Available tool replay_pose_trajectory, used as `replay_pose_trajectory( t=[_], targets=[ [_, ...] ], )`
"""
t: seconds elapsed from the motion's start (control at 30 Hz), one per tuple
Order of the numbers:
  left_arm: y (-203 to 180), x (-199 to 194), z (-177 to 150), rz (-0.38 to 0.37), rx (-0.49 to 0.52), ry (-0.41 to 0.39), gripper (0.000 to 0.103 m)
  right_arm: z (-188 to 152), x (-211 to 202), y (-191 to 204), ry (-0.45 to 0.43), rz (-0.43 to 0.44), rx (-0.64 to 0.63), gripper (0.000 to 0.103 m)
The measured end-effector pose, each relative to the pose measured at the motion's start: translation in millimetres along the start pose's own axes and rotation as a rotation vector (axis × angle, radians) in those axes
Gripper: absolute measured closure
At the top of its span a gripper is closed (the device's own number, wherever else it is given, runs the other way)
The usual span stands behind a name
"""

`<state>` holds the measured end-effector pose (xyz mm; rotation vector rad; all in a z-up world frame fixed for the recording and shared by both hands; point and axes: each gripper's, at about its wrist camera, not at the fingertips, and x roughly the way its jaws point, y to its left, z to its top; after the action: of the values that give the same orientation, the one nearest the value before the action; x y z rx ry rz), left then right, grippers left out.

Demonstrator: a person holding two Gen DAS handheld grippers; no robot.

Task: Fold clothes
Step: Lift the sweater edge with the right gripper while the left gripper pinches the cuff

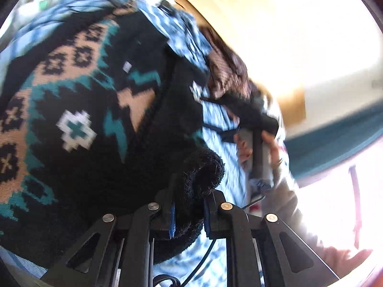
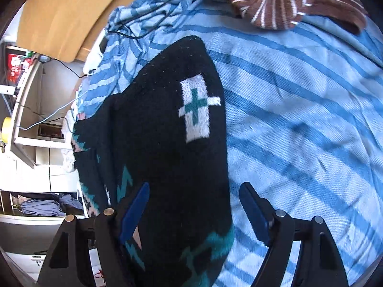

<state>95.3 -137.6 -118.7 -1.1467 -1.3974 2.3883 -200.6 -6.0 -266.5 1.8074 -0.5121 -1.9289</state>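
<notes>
Sweater mid-fold on the bed, work far from finished.

Left wrist view: the left claw point(image 1: 189, 212) is clamped on a thick black edge of the sweater point(image 1: 79, 110), whose tan and teal pattern spreads rumpled over the blue striped bedspread point(image 1: 215, 148). Right wrist view: the right claw point(image 2: 194, 212) stands apart, straddling the sweater point(image 2: 167, 155) edge without pinching it; a brown striped garment point(image 2: 275, 0) lies beyond the sweater, unfolded.

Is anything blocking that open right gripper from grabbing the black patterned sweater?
Nothing visible. The right gripper is open with the black sweater already lying between its fingers. The left gripper already pinches another part.
</notes>
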Motion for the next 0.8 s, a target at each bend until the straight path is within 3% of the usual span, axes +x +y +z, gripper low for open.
replay_pose_trajectory(
  t=[0.2,0.23,0.27,0.33,0.47,0.8],
  targets=[
    [6,-16,10,-0.031,-0.034,-0.056,0.086,23,24,-9,0.038,0.045,0.031,0.021],
    [5,-18,10,-0.035,-0.03,-0.057,0.086,27,25,-8,0.038,0.051,0.025,0.024],
    [3,-17,10,-0.036,-0.025,-0.061,0.086,29,26,-8,0.038,0.056,0.019,0.045],
    [-1,-18,6,-0.034,-0.004,-0.07,0.086,32,26,-4,0.049,0.02,-0.003,0.066],
    [-6,-15,-2,-0.05,0.016,-0.075,0.087,29,17,2,0.042,0.009,-0.029,0.083],
    [-12,-54,-12,-0.066,0.06,-0.198,0.087,20,-16,76,-0.006,-0.009,-0.179,0.086]
  ],
)
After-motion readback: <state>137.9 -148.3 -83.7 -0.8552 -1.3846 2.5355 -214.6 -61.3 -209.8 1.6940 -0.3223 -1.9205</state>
